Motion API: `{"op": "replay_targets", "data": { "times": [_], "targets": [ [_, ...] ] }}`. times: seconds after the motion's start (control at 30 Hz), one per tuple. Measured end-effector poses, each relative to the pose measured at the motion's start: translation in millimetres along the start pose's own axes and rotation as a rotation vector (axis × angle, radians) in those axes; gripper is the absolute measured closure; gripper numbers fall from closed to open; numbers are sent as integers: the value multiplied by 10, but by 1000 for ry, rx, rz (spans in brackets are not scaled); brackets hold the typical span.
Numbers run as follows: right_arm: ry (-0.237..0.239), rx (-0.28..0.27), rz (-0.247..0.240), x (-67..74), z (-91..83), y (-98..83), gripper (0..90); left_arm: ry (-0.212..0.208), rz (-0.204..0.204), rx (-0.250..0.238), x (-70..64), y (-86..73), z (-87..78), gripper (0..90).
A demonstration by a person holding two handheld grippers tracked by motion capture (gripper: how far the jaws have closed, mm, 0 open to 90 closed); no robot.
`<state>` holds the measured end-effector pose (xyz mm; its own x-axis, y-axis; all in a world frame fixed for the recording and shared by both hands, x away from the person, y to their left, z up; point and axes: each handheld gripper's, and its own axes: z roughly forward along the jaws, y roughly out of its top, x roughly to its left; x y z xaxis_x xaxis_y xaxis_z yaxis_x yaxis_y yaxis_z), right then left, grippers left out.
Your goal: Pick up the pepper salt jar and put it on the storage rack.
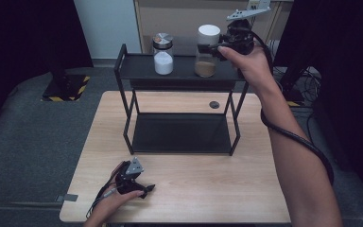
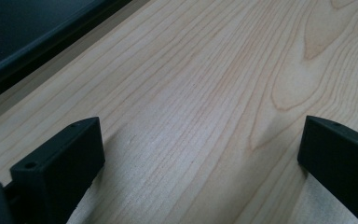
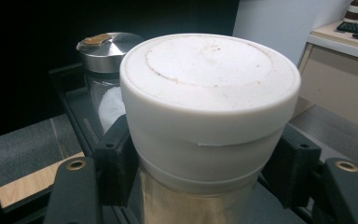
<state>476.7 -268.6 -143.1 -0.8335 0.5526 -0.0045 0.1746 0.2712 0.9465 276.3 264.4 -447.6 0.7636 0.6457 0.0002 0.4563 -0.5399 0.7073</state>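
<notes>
Dark curtains ring a pale wooden table [image 1: 184, 189], and on it stands a black two-tier rack [image 1: 179, 71], the landmark for everything else. On the rack's top shelf, right end, sits the white-lidded jar [image 1: 207, 51], upright, its long axis vertical. Left of it on that shelf stands a steel-lidded jar [image 1: 163, 53]. The right gripper [image 1: 217, 47] reaches in level from the rack's right, jaws clamped just under the lid. Well in front of the rack, the left gripper [image 1: 144, 190] rests with jaws parted, empty

A clear jar with a white lid [image 1: 208, 49], brown powder in its bottom, stands upright at the right of the rack's top shelf [image 1: 142, 66].
</notes>
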Motion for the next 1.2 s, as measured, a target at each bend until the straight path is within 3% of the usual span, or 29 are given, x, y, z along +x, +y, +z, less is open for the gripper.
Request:
{"op": "replay_targets", "data": {
  "times": [1.2],
  "targets": [
    [-17,-31,20,35,3,-91,326,1,-3,-3,-3,-4,2,0]
  ]
}}
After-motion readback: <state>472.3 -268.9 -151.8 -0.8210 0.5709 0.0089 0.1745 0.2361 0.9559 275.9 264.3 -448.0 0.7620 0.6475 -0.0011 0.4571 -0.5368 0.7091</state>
